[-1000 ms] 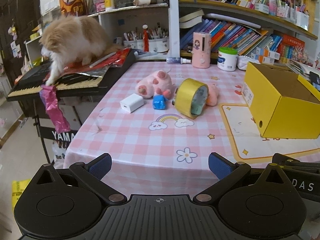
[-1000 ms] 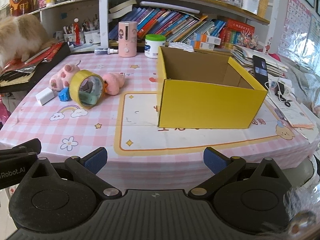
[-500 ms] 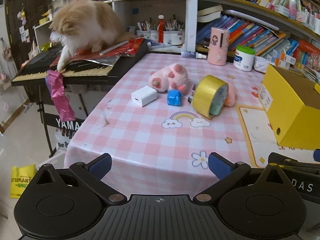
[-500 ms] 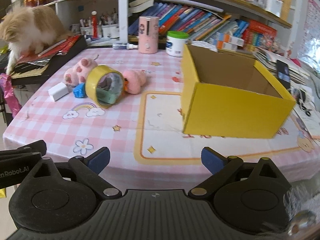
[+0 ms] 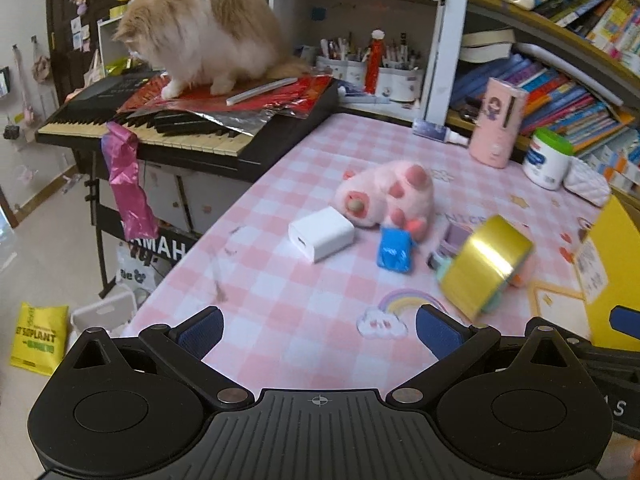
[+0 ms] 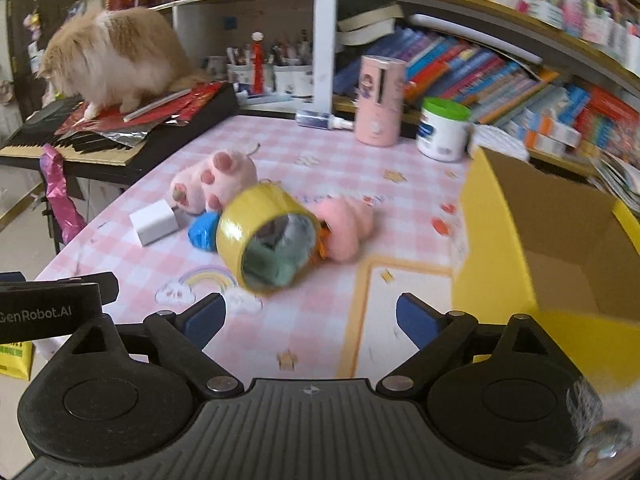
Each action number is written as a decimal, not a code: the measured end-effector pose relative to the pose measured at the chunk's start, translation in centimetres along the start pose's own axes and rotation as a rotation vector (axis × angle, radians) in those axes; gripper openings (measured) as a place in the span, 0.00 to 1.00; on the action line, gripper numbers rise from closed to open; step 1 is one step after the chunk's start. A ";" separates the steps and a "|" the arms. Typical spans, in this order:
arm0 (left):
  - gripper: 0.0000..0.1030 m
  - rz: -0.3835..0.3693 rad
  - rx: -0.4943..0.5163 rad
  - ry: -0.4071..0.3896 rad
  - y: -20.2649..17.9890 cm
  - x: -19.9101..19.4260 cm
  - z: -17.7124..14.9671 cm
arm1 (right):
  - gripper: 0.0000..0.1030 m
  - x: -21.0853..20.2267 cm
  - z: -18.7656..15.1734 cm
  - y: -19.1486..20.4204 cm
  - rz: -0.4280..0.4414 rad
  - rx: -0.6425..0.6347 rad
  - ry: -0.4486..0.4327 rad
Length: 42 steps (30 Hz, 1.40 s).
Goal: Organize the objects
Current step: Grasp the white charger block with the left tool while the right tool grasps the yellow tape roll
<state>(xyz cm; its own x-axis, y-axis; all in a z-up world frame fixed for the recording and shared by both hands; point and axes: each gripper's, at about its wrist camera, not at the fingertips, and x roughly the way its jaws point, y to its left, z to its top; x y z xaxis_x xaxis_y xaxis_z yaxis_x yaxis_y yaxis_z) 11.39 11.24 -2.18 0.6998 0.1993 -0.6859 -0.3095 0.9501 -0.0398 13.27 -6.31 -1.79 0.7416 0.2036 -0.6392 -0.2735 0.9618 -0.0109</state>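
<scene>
Approach step: left gripper [image 5: 318,326] and right gripper [image 6: 310,314], both released and empty, are nearing the gold tape roll [image 6: 266,242]; next, seating jaws around it for the yellow box [image 6: 532,240].

White letters "MAH" show on the black keyboard stand [image 5: 160,250], the rest of the word hidden behind a pink plastic strip [image 5: 128,184]. On the floor, a yellow bag [image 5: 36,338] carries dark print that reads about "ET'S PLANT"; its smaller line is too blurred to read. In the right wrist view, the side of the left gripper [image 6: 48,312] bears "GenRobot.AI" in pale letters. Print on the white jar [image 6: 442,136] and the book spines is not legible.
</scene>
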 end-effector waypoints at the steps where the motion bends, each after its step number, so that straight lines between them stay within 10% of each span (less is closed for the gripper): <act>1: 1.00 0.009 -0.001 0.003 0.0 0.5 0.4 | 0.92 0.8 0.4 0.0 0.012 -0.009 0.001; 16: 0.98 0.042 -0.055 0.098 -0.9 10.4 5.5 | 1.00 9.4 3.3 0.7 0.155 -0.136 0.032; 26: 0.78 0.077 -0.050 0.164 -1.7 15.1 6.3 | 0.90 11.3 3.7 1.1 0.214 -0.212 0.028; 30: 0.62 0.072 -0.024 0.142 -1.7 14.9 6.2 | 0.88 11.1 3.5 1.2 0.221 -0.245 0.020; 42: 0.62 -0.038 -0.145 0.147 0.9 10.1 4.6 | 0.88 8.2 5.2 -1.9 0.233 -0.015 -0.057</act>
<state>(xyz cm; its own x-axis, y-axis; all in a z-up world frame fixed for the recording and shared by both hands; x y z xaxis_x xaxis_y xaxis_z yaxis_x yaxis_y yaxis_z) 21.10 15.19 -5.77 0.6149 0.1169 -0.7799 -0.3815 0.9097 -0.1644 23.07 -5.53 -3.07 0.6910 0.4300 -0.5811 -0.4500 0.8850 0.1198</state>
